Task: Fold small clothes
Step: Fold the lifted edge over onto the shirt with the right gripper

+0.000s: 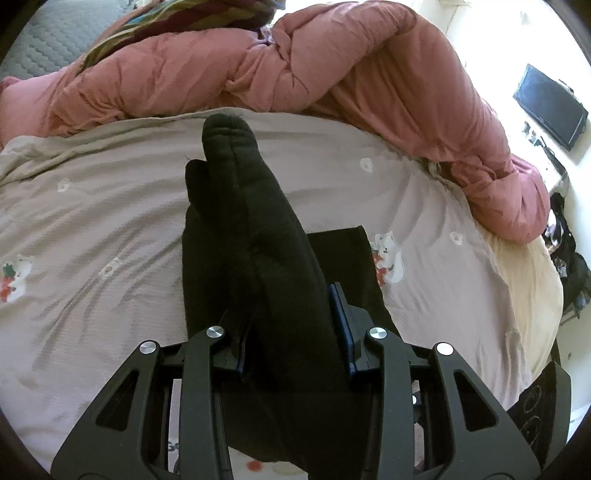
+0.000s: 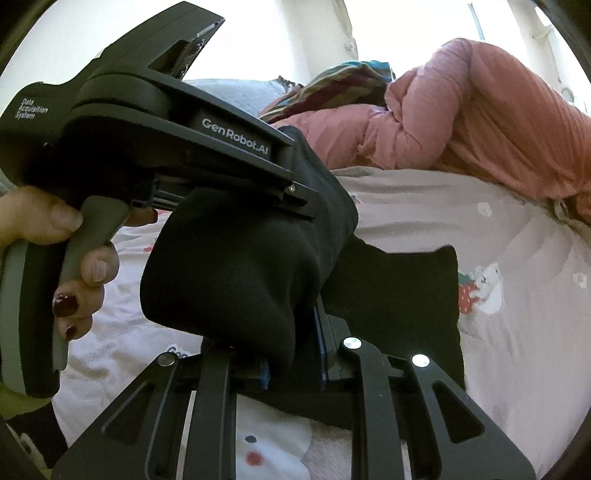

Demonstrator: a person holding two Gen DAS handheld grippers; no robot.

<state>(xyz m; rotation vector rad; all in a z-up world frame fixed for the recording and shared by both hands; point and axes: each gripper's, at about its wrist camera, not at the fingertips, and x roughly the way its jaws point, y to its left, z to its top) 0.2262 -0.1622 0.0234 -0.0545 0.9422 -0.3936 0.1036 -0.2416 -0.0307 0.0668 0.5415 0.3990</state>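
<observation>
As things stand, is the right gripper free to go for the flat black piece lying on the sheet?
Probably not yet. The right gripper is shut on the bunched black garment, which the left gripper also clamps; the flat black piece lies beyond it, unobstructed otherwise.

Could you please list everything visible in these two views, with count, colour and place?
black garment: one, black, bunched and lifted over the bed, clamped by both claws
bedsheet: one, pale grey-pink with small bear and strawberry prints, spread under the garment
duvet: one, pink, heaped along the far side of the bed
striped cloth: one, multicoloured, behind the duvet
mattress: one, grey quilted, far left corner
monitor: one, black, by the wall at right
left claw: black with blue pads, shut on the garment
right claw: black with blue pads, shut on the garment
left hand: dark red nails, holding the left claw's grey handle
</observation>
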